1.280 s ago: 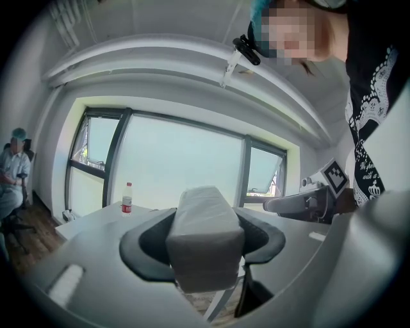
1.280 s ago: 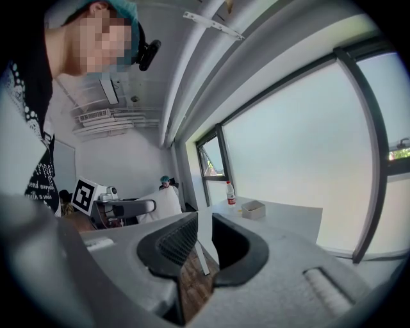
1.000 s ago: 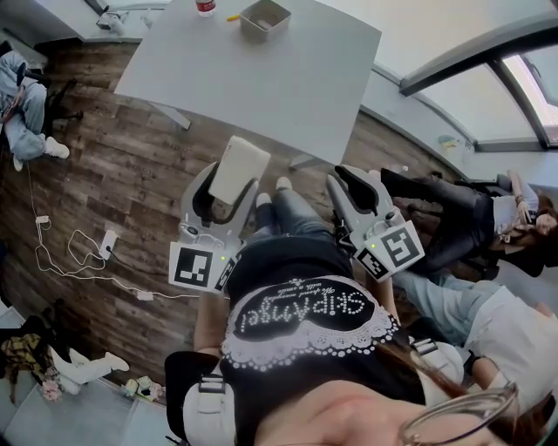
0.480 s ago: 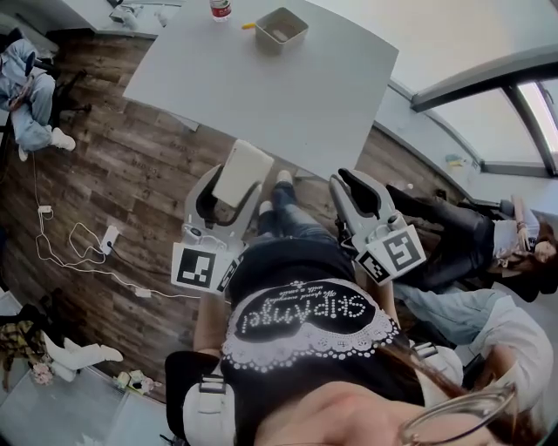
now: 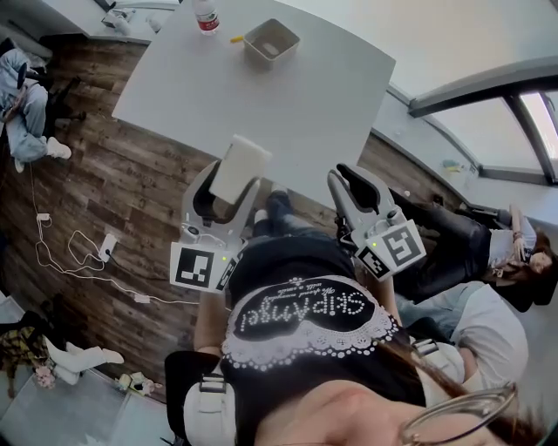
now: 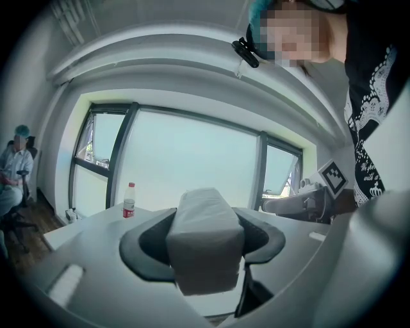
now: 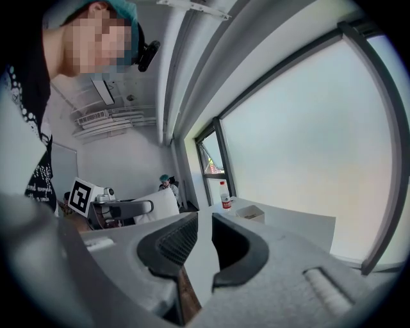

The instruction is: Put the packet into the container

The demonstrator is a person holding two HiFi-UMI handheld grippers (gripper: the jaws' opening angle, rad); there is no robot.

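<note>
My left gripper (image 5: 232, 174) is shut on a white packet (image 5: 240, 168), which stands upright between the jaws (image 6: 205, 237). It hovers over the wooden floor, just short of the near edge of the grey table (image 5: 261, 104). A small beige container (image 5: 271, 42) sits open at the table's far side and also shows in the right gripper view (image 7: 251, 213). My right gripper (image 5: 350, 180) is beside the left one. Its jaws stand a narrow gap apart with nothing between them (image 7: 205, 237).
A plastic bottle with a red label (image 5: 206, 17) stands left of the container, with a small yellow item between them. Seated people are at the far left (image 5: 22, 96) and at the right (image 5: 488, 235). Cables and a power strip (image 5: 106, 244) lie on the floor.
The table's near edge now lies closer to both grippers, which have edged forward. The left gripper still holds the packet and the right one looks the same.
</note>
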